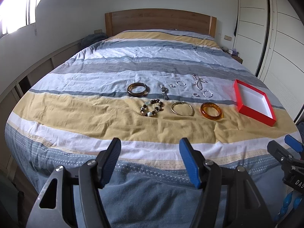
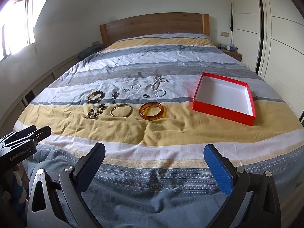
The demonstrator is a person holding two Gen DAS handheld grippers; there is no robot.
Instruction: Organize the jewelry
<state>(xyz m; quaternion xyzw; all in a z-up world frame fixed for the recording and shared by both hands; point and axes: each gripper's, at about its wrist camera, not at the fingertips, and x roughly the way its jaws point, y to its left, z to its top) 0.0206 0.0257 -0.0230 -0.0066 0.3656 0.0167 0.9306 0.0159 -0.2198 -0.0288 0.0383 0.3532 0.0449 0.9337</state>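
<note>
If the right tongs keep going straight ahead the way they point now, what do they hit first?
Probably the bedspread first, since the open right tongs look slightly down at it; the amber bangle lies nearest along that line. Depth is unclear.

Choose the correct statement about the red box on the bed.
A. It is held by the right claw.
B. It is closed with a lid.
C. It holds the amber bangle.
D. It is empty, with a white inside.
D: the red box lies open on the bedspread with only its white inside showing; the amber bangle lies outside it, and the right claw is open, holding nothing.
</note>
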